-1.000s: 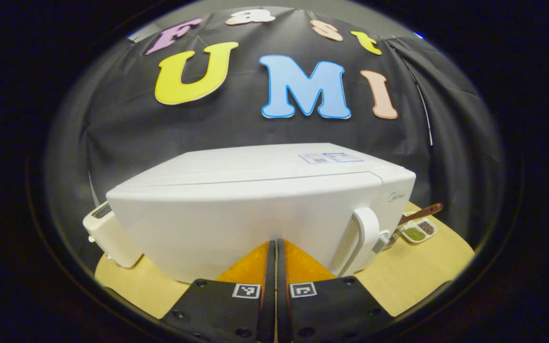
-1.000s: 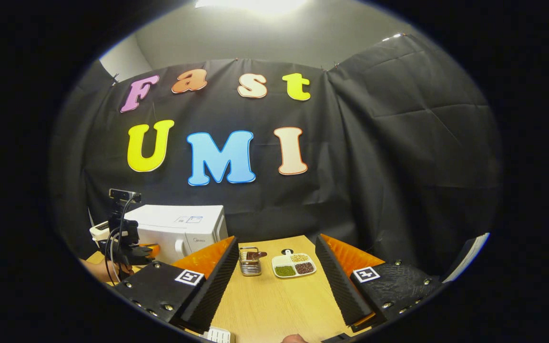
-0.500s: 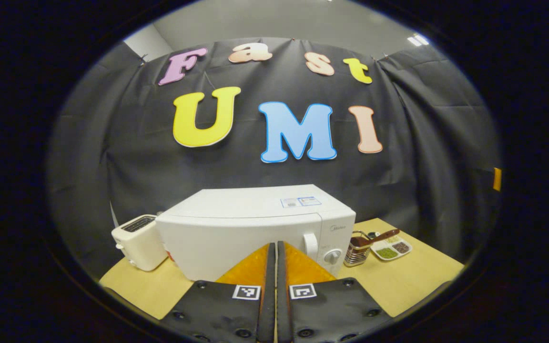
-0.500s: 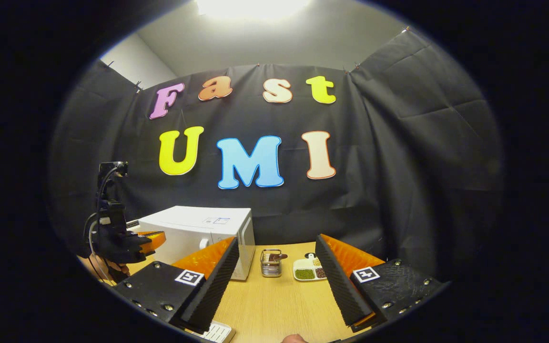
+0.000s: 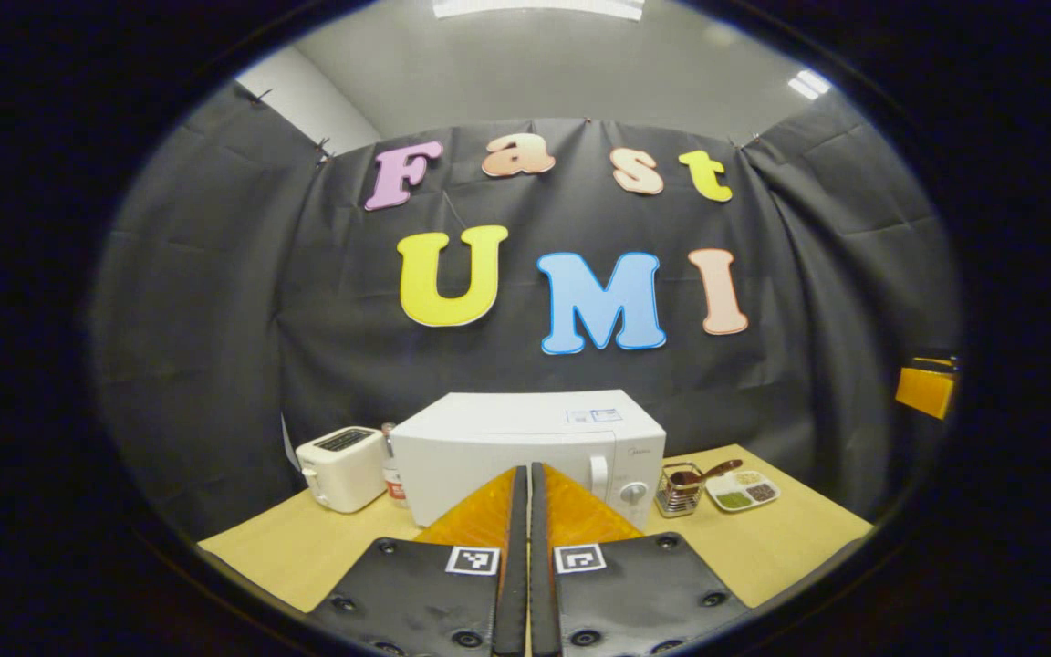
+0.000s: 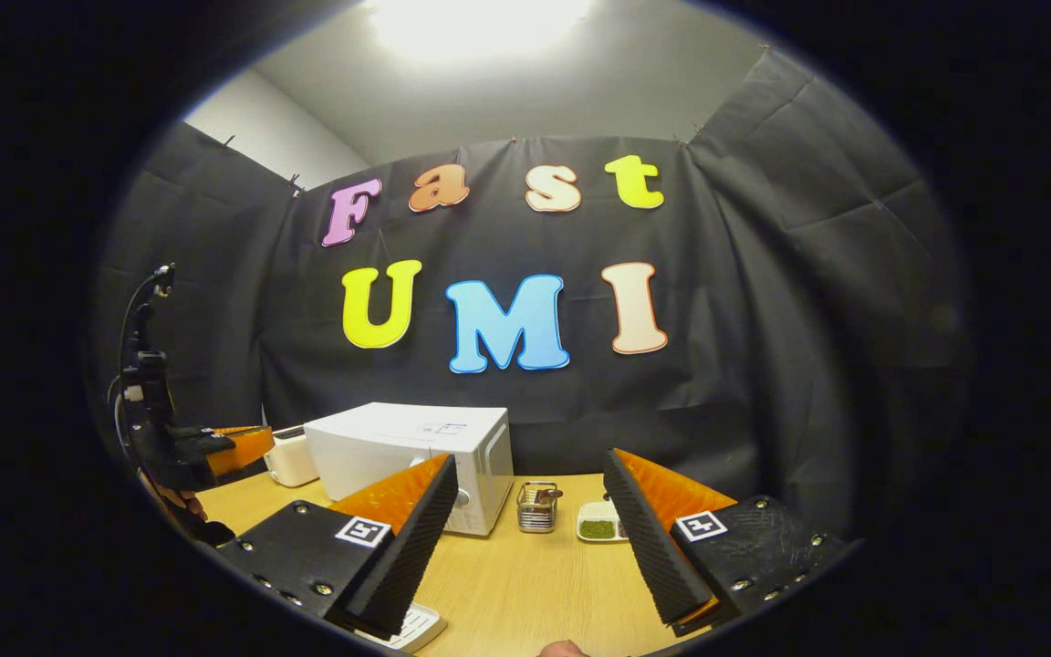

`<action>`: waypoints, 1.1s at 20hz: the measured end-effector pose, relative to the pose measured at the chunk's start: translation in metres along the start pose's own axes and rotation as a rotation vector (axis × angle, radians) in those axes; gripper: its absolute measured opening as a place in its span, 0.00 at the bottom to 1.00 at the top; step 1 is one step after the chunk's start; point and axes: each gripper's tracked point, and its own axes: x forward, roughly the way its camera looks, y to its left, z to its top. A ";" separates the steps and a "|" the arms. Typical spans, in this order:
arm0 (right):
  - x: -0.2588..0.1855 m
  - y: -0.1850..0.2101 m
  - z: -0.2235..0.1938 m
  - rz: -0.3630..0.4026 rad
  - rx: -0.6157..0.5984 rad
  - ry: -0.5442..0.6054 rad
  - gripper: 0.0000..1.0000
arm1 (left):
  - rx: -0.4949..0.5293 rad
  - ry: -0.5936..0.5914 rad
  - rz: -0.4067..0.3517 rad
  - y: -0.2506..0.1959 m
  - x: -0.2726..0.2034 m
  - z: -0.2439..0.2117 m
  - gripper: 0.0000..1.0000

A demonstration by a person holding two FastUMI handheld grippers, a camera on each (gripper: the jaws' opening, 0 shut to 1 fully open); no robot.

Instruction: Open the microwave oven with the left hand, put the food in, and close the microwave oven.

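Microwave [image 5: 525, 447] far on table [image 5: 306, 547], door closed. Left gripper [image 5: 520, 511] clenched, empty, well back; right gripper [image 6: 525, 511] spread, empty. Likely task end or start. Opening would need its handle [image 5: 598, 474].

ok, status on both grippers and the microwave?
Left gripper shut, empty, clear of the microwave. Right gripper open, empty. Microwave door closed. Toaster beside it, nothing blocking.
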 end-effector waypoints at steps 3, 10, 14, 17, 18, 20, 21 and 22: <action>-0.004 0.000 0.002 -0.012 -0.007 -0.016 0.98 | -0.004 -0.021 0.005 0.005 -0.027 0.010 0.08; -0.016 0.018 0.012 -0.033 -0.029 -0.048 0.97 | 0.020 -0.084 0.019 0.027 -0.070 0.034 0.08; -0.024 0.036 0.016 -0.031 -0.054 -0.066 0.98 | 0.020 -0.089 -0.012 0.030 -0.078 0.032 0.63; -0.025 0.045 0.013 -0.028 -0.063 -0.065 0.98 | 0.005 -0.106 -0.010 0.037 -0.081 0.035 0.79; -0.026 0.047 0.013 -0.031 -0.061 -0.067 0.98 | 0.003 -0.115 -0.003 0.041 -0.082 0.038 0.79; -0.028 0.049 0.016 -0.039 -0.062 -0.072 0.98 | 0.006 -0.136 0.014 0.049 -0.083 0.044 0.92; -0.029 0.049 0.017 -0.043 -0.065 -0.075 0.98 | 0.010 -0.145 0.021 0.053 -0.083 0.045 0.98; -0.030 0.050 0.019 -0.046 -0.070 -0.078 0.98 | 0.013 -0.151 0.025 0.056 -0.083 0.047 0.98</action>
